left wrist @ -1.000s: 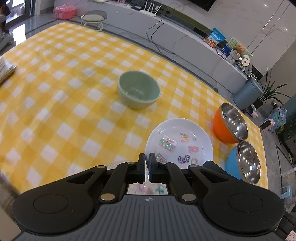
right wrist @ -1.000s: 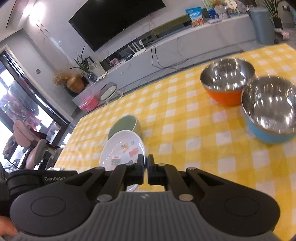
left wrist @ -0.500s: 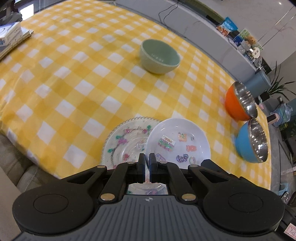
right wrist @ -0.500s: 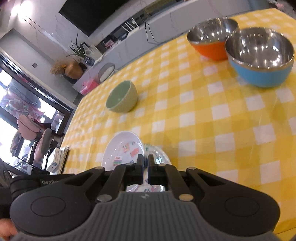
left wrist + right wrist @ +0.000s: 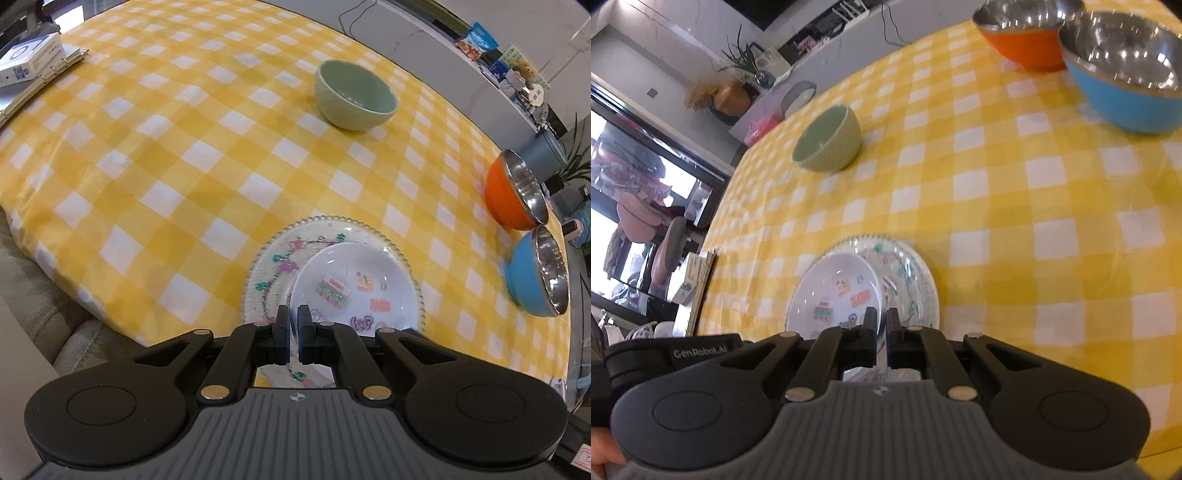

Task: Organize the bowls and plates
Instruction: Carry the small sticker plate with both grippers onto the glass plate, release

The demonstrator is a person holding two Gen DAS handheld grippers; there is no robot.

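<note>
Stacking the white plate onto the glass plate

You're pinching the white plate (image 5: 354, 291) in the left gripper (image 5: 294, 325), the glass plate (image 5: 908, 273) in the right gripper (image 5: 881, 325), near the table edge; next, releasing calls for centring first.

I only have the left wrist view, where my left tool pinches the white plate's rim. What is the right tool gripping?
Observer: The right tool is shut on the near rim of the clear plate; the white plate overlaps that plate's left side.
Operator: I see the steel bowls edge-on. Is anything in them?
Observer: No. The orange bowl and the blue bowl both show bare steel insides.
Operator: What is past the table beyond the green bowl?
Observer: A round grey stool and a pink basket.
</note>
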